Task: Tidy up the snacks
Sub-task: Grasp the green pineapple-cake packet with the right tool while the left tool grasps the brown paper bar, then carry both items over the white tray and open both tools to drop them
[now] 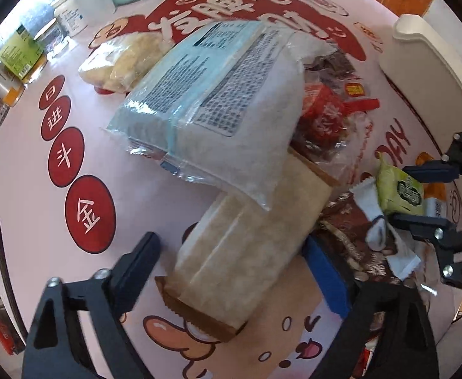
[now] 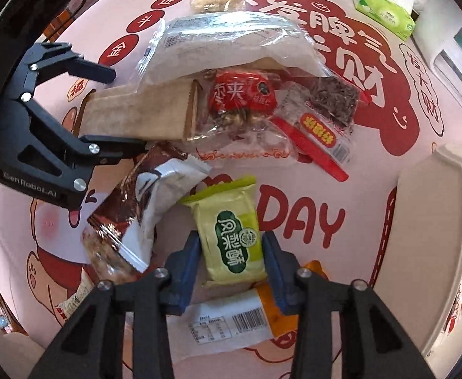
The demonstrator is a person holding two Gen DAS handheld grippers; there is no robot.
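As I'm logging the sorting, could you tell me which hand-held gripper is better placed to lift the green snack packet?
Right: the right hand-held gripper already brackets the green snack packet; the left hand-held gripper straddles the beige package.

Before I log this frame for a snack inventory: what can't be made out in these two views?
- Kraft paper pack: far end hidden under the blue-and-clear bag, both views.
- Orange-and-white packet: front hidden in the right wrist view by the green pineapple cake pack and the right tool.
- White tray: contents not visible; cut by the right edge.
- Left tool: contact with the kraft pack unclear.
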